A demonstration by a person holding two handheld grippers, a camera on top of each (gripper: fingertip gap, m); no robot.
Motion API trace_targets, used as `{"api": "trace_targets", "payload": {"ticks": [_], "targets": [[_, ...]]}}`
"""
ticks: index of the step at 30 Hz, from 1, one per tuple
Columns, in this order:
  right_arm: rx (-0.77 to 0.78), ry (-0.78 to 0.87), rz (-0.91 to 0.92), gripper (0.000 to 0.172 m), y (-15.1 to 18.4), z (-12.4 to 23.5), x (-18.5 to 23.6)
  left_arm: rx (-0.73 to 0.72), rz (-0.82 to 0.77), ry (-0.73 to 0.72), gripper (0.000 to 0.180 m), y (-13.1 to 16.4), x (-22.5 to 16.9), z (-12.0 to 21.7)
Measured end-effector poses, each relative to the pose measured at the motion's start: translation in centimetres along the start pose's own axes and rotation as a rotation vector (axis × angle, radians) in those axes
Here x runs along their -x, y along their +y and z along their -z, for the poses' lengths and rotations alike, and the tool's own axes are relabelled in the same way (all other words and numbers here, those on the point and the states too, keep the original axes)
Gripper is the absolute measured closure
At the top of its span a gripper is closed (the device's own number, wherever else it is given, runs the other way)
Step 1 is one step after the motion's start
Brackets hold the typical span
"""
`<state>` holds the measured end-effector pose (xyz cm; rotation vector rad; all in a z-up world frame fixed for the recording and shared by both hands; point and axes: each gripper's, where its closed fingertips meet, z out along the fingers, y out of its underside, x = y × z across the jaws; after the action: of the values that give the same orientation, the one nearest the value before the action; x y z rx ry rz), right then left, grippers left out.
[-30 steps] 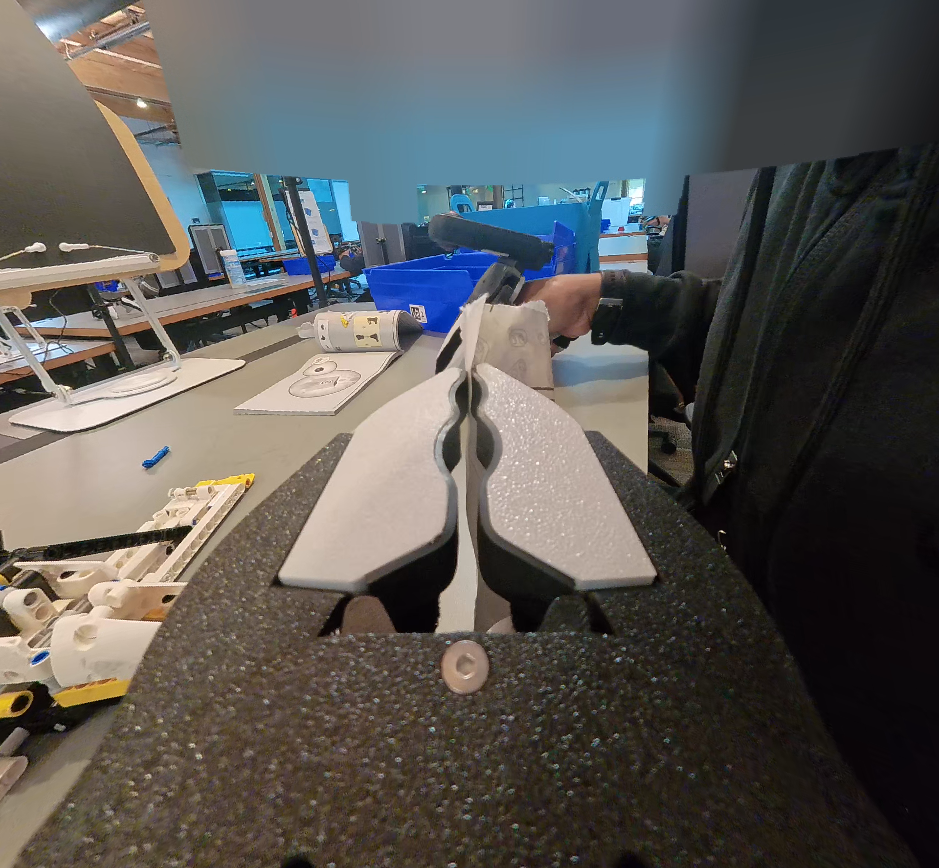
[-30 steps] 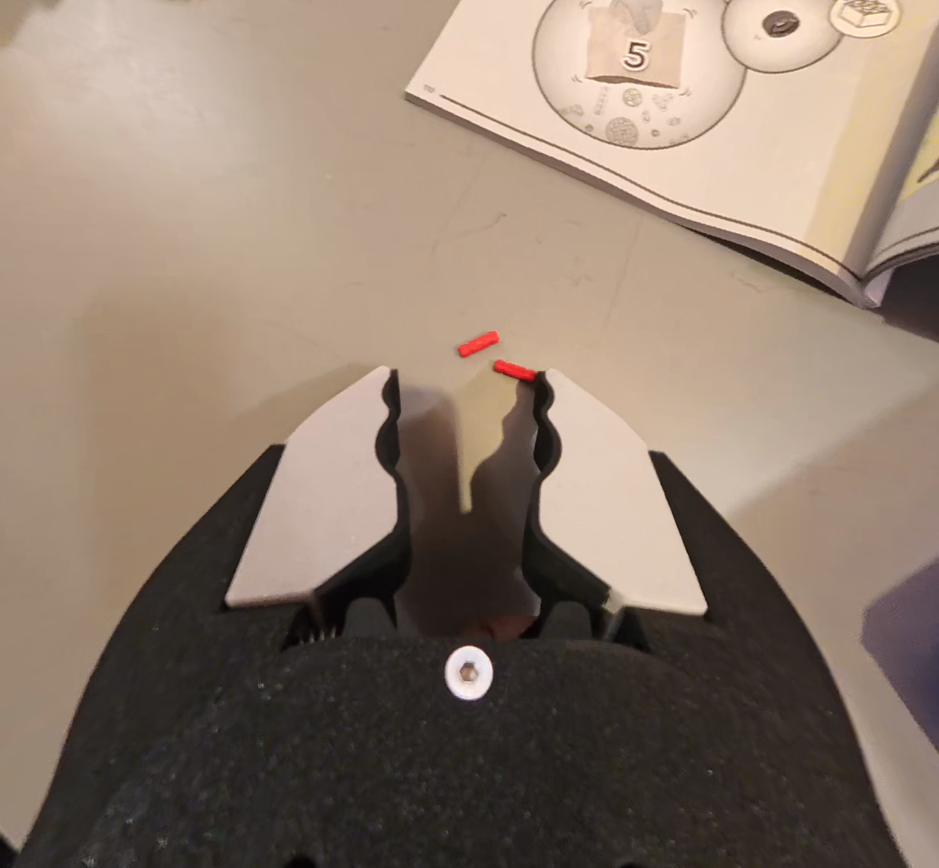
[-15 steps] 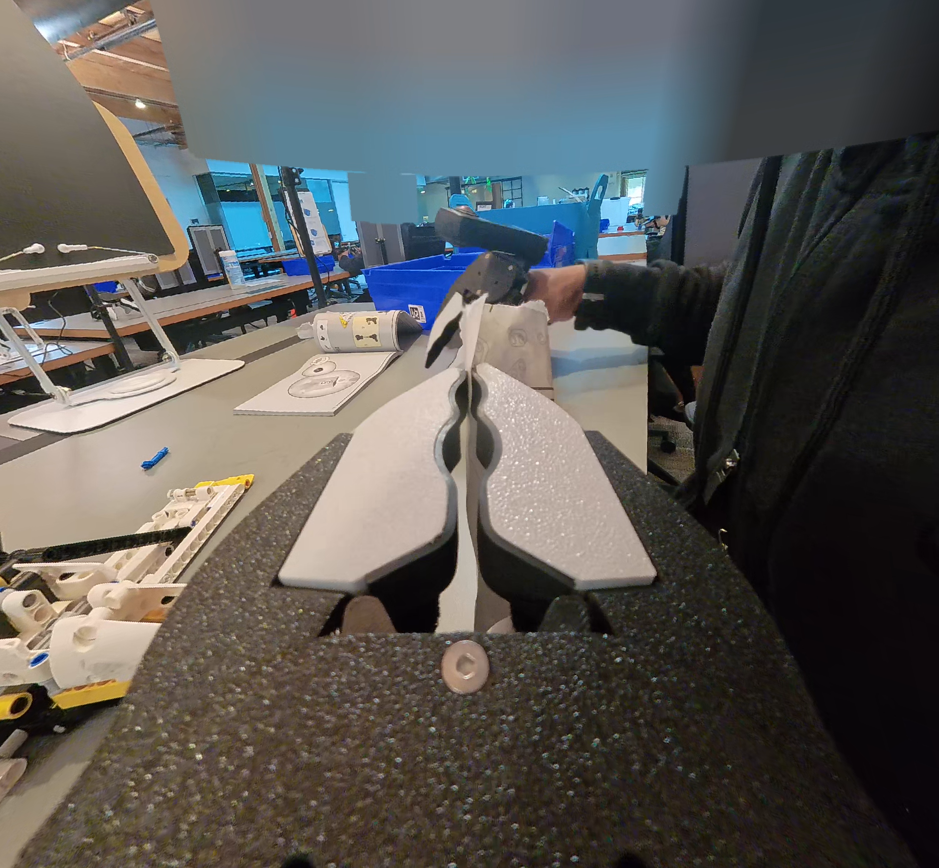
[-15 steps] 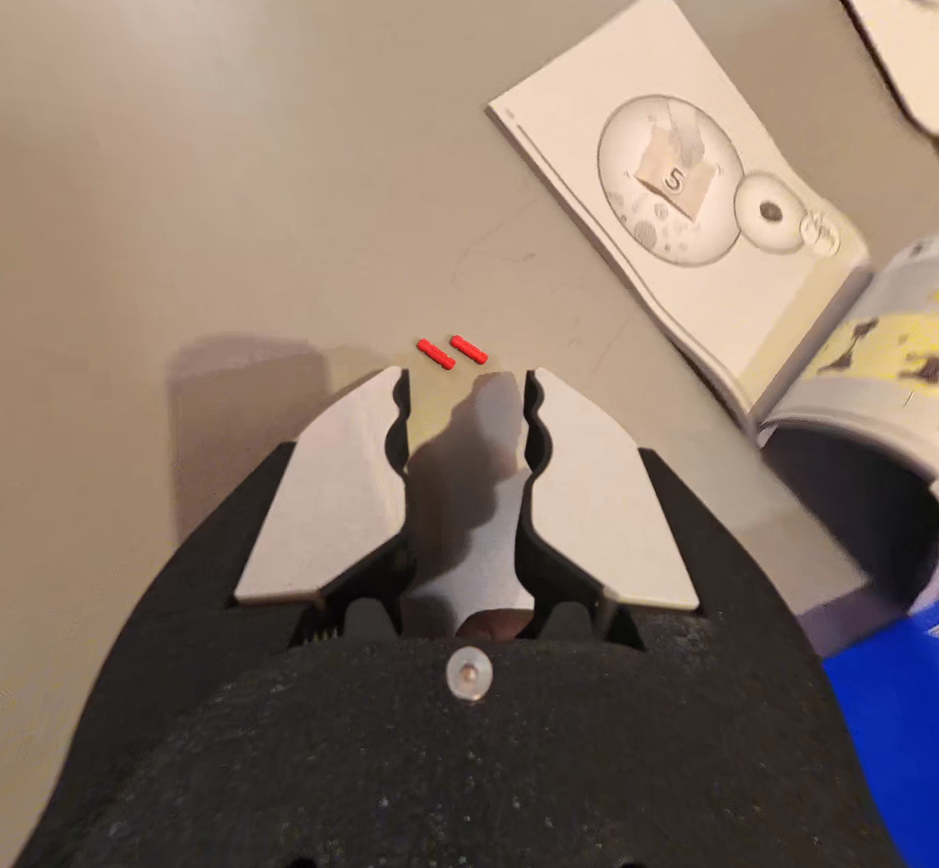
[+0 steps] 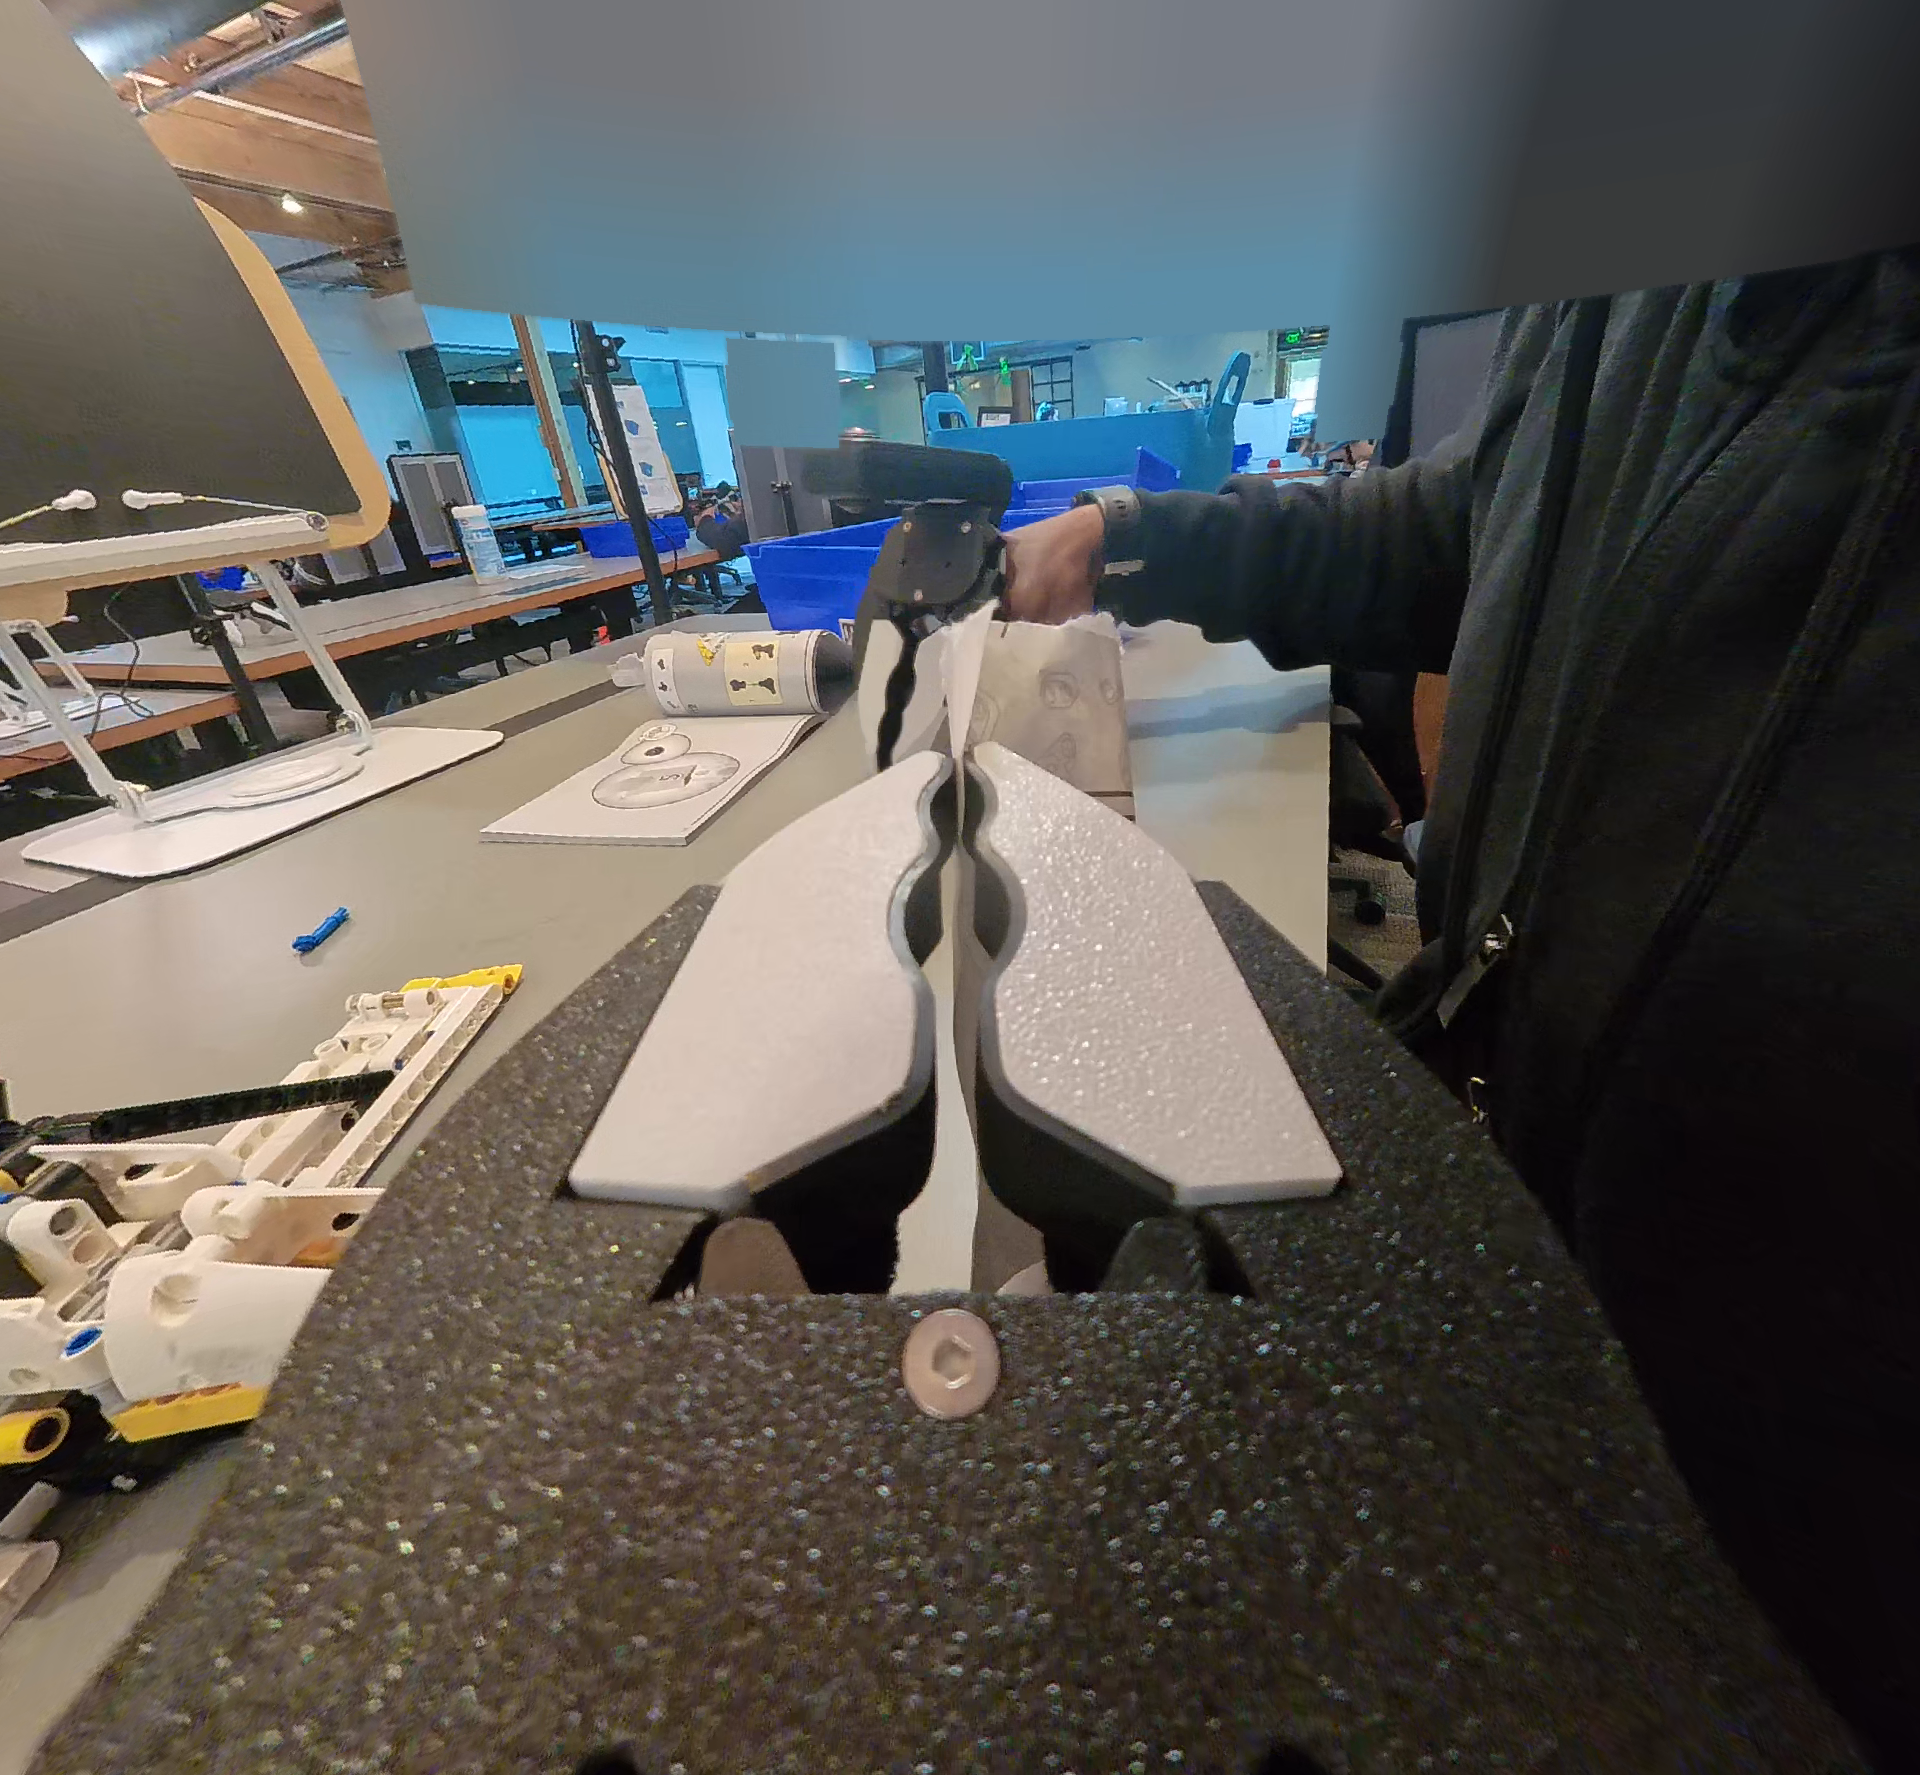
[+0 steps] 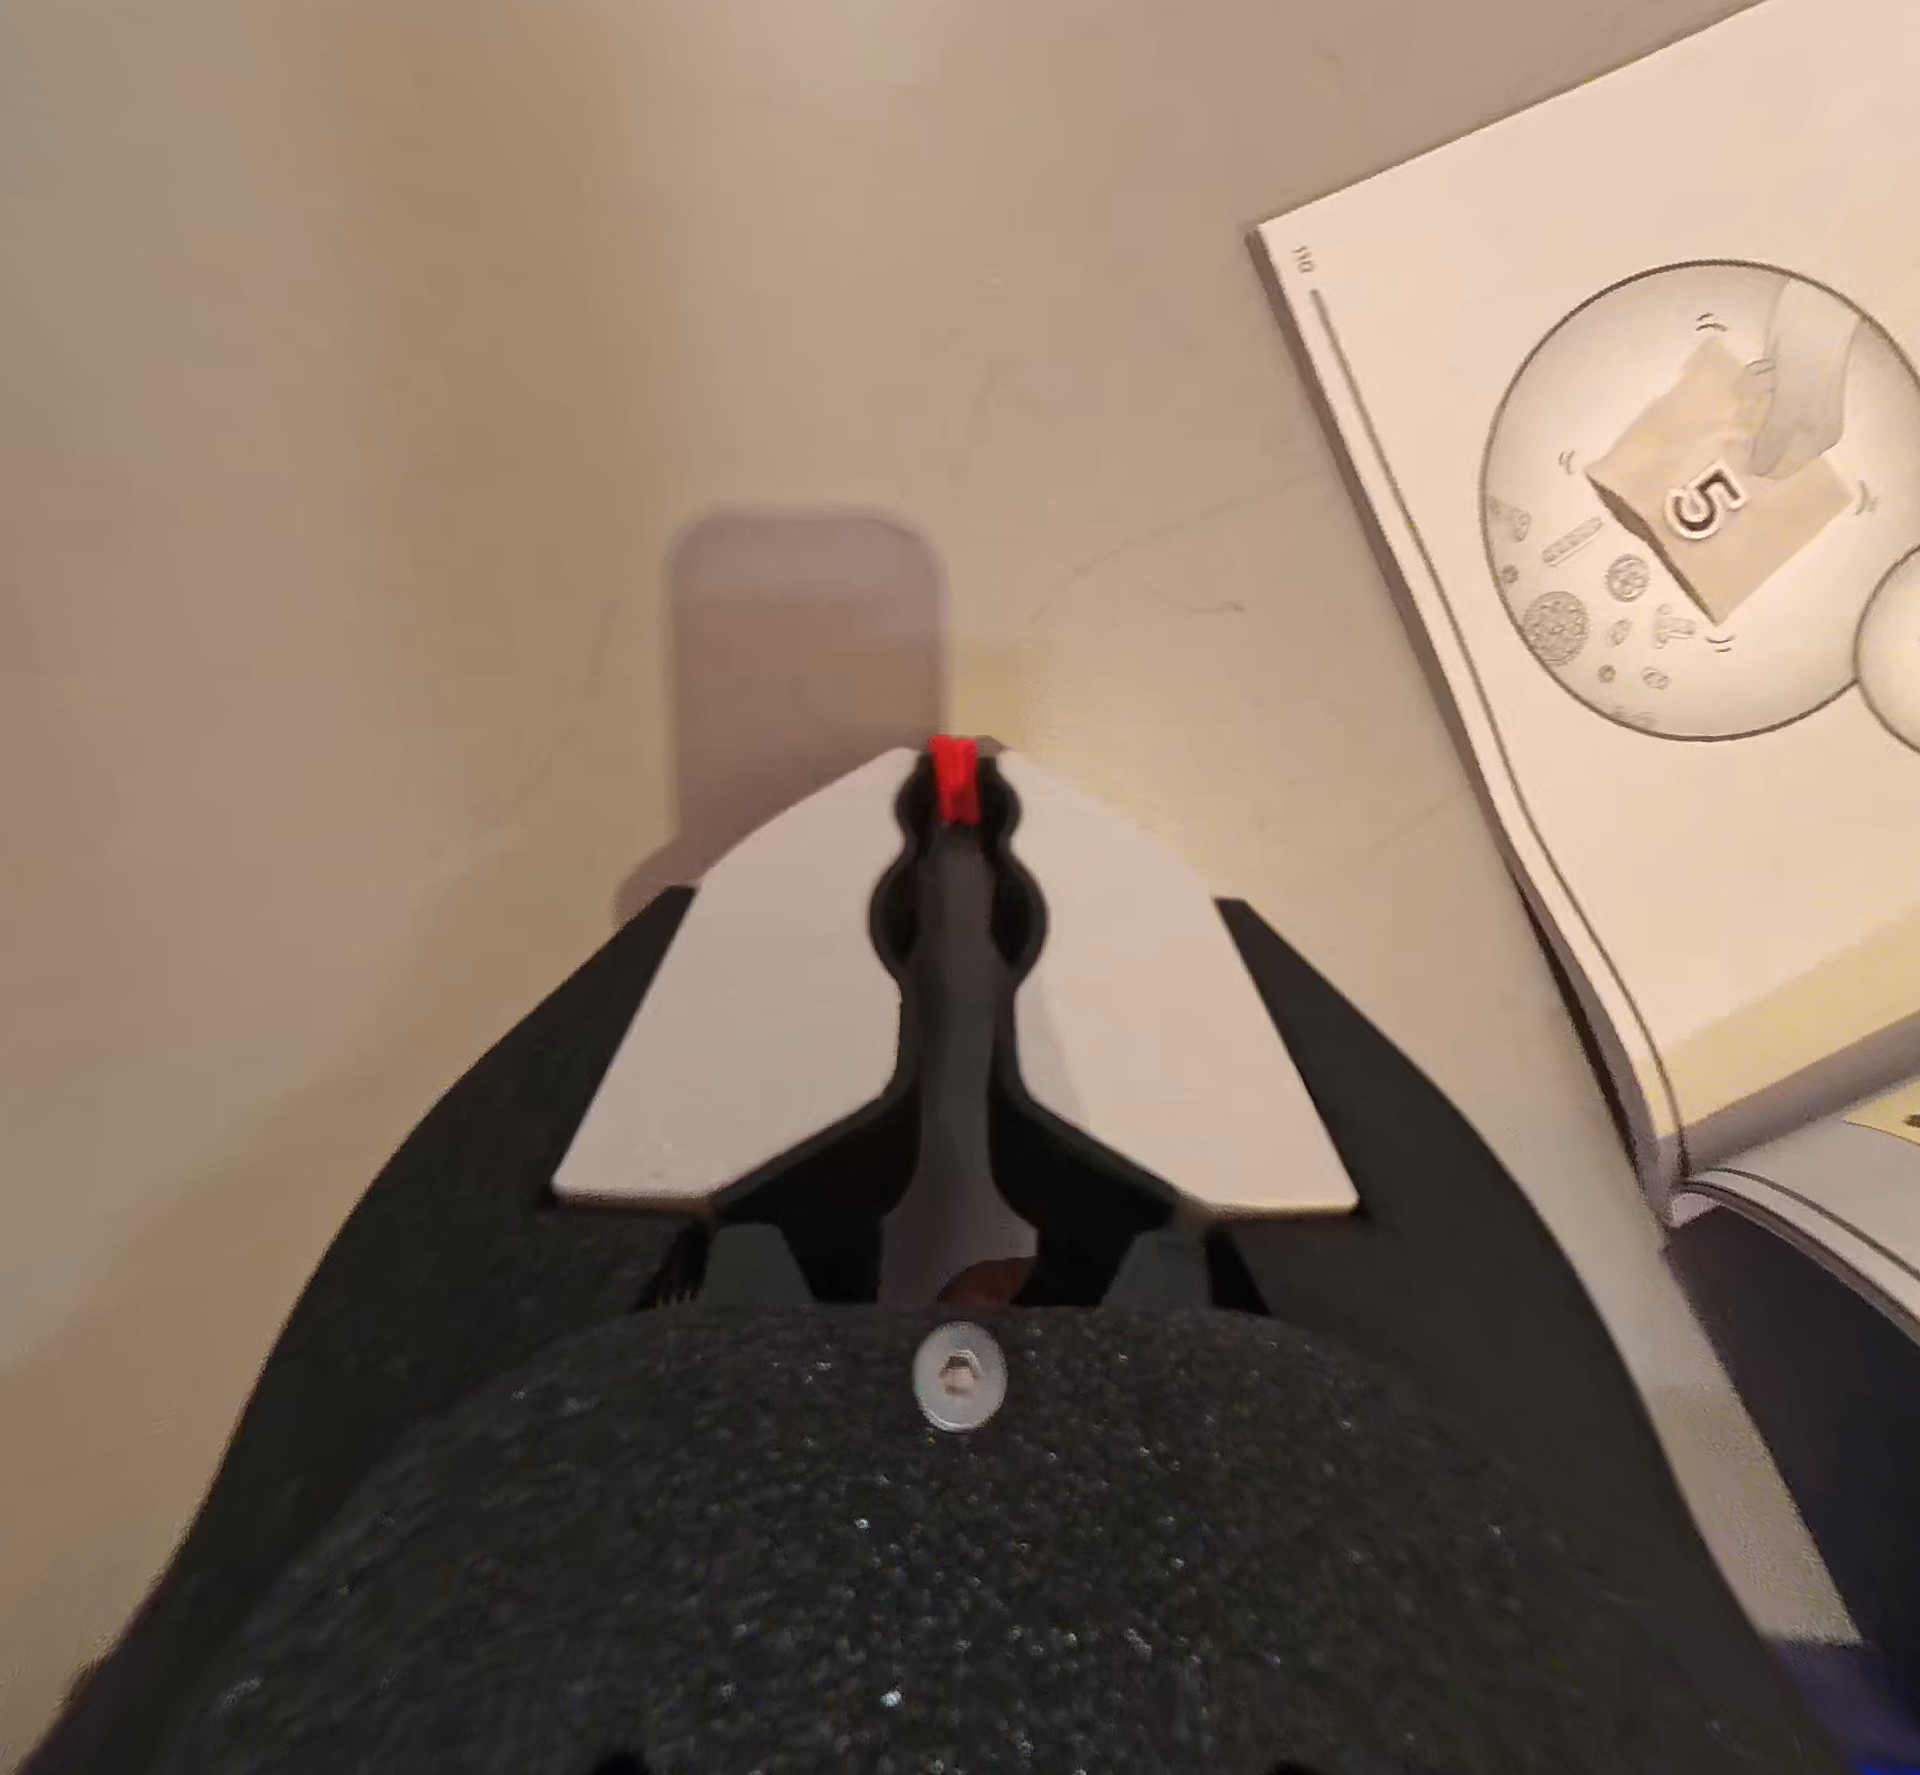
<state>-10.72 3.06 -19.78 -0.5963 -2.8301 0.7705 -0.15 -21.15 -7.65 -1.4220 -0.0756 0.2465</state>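
My left gripper [image 5: 961, 775] is shut on the edge of a pale paper bag [image 5: 1055, 697], which stands up ahead of its fingertips; a strip of the paper runs back between the pads. My right gripper [image 6: 954, 769] is shut on a small red pin [image 6: 954, 787], pinched at the very tips above the beige table [image 6: 520, 375]. It also shows in the left wrist view [image 5: 902, 686], pointing down at the table just behind the bag, held by a hand [image 5: 1049, 562]. No other red pin shows on the table.
An open instruction booklet [image 6: 1558, 582] lies right of the right gripper; it also shows in the left wrist view [image 5: 644, 780] with its pages curled back. A white brick model [image 5: 208, 1185] and a small blue piece [image 5: 320, 930] lie at the left, a laptop stand [image 5: 260, 769] behind them. A blue bin [image 5: 821, 572] stands at the back. My right fingertips sit around 30 centimeters from my left ones.
My right gripper swung over the two red pins on the table and its pads came together on red pin. My left gripper kept its hold on the bag and barely moved.
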Motion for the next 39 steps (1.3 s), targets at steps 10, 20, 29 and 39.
{"api": "trace_targets", "payload": {"ticks": [10,20,29,39], "targets": [[-0.271,-0.073,0.118,0.164,-8.5,3.1,6.7,-0.002,-0.009,-0.003,0.18,0.0,-0.1,0.0],[-0.507,-0.237,0.312,0.153,-18.3,4.3,17.7,0.003,-0.021,-0.014,0.18,0.0,-0.1,0.0],[-0.559,-0.097,0.139,0.142,-14.2,4.4,13.9,0.006,-0.014,-0.017,0.18,0.1,0.1,-0.1],[-0.488,0.08,-0.05,0.143,-2.8,4.7,9.3,0.045,0.048,-0.057,0.18,0.6,1.5,-0.7]]}}
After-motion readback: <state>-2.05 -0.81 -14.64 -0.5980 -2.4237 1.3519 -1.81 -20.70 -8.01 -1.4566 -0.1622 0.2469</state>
